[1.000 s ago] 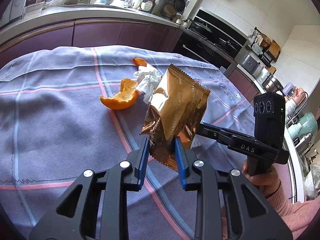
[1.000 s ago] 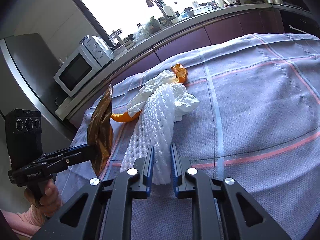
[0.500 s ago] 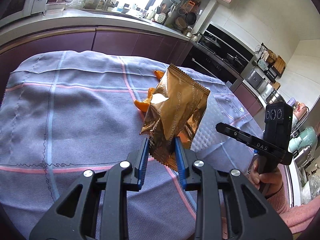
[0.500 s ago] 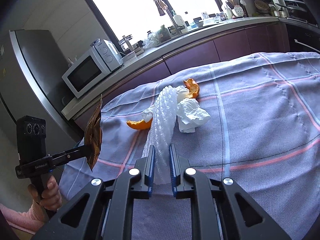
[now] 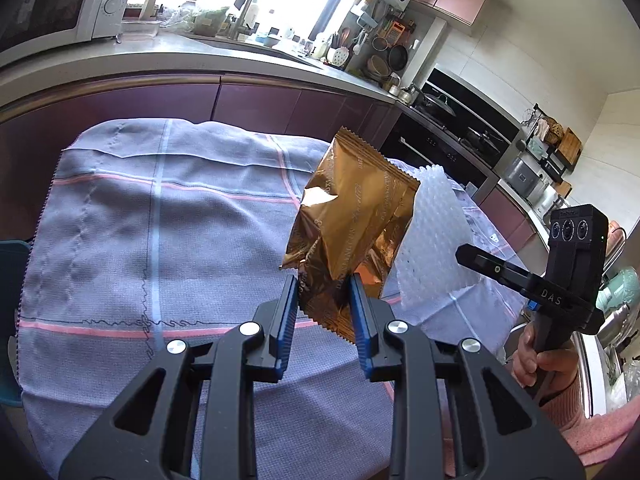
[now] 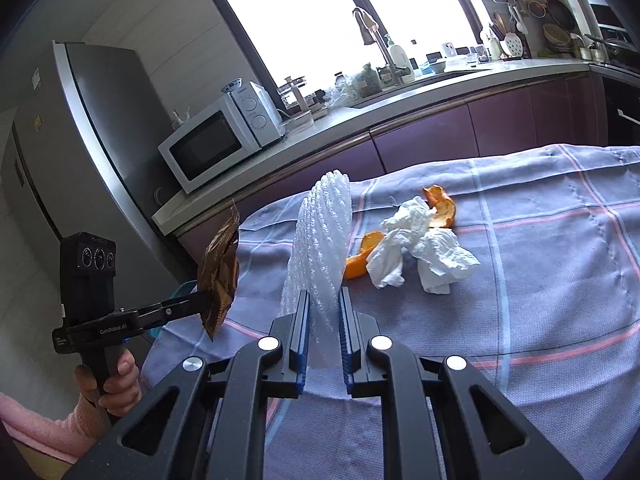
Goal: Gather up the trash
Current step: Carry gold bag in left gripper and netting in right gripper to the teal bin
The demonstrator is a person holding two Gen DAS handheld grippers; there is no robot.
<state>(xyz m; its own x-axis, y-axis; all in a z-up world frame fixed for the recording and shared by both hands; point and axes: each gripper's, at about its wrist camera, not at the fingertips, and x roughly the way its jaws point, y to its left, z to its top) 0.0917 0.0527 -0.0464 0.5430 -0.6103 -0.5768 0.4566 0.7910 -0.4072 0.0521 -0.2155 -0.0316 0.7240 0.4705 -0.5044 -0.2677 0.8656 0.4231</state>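
Note:
My left gripper (image 5: pixel 323 286) is shut on a crumpled gold foil wrapper (image 5: pixel 352 220) and holds it upright above the cloth-covered table (image 5: pixel 160 240). My right gripper (image 6: pixel 323 300) is shut on a white foam net sleeve (image 6: pixel 322 236), also lifted off the table. In the left wrist view the sleeve (image 5: pixel 434 240) hangs just right of the wrapper. In the right wrist view the wrapper (image 6: pixel 220 268) shows at the left. A crumpled white tissue (image 6: pixel 424 252) and two orange peel pieces (image 6: pixel 442 210) (image 6: pixel 362 254) lie on the cloth.
A purple-grey checked cloth (image 6: pixel 540 280) covers the table. A kitchen counter with a microwave (image 6: pixel 216 140) and a sink tap (image 6: pixel 372 36) runs behind it. A fridge (image 6: pixel 80 140) stands at the left, and a blue object (image 5: pixel 10 320) sits past the table's left edge.
Both grippers have lifted and pulled back toward the table's left end with their loads. The tissue and peels have stayed on the cloth and left the left wrist view.

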